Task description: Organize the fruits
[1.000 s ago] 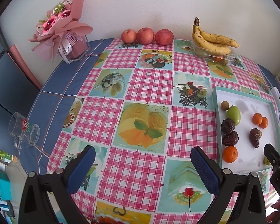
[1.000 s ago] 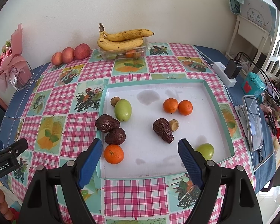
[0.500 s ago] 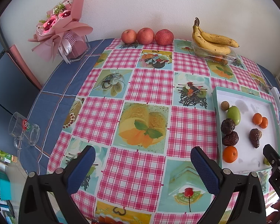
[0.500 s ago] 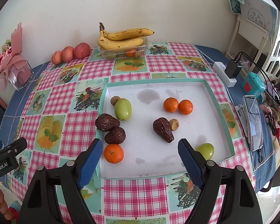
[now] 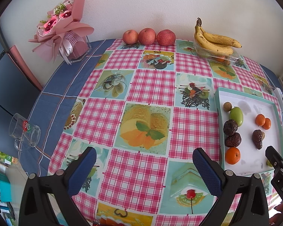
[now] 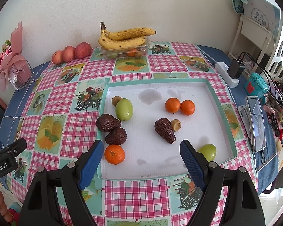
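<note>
I hold both the left gripper [image 5: 144, 166] and right gripper [image 6: 141, 160] spread and empty, and judge the mandarin [image 6: 114, 154] by the tray's [image 6: 223, 111] near-left corner could roll off the pads if pinched off-centre

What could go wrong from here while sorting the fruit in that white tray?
1. The orange lies beside the tray's low near-left rim, touching a wrinkled dark fruit; a nudge may roll it or disturb that cluster.
2. A green fruit sits partly hidden behind a finger of the right gripper, whose jaws are open, so closing could clip it.
3. The bananas rest loosely atop a plastic box and could slide off if bumped.
</note>
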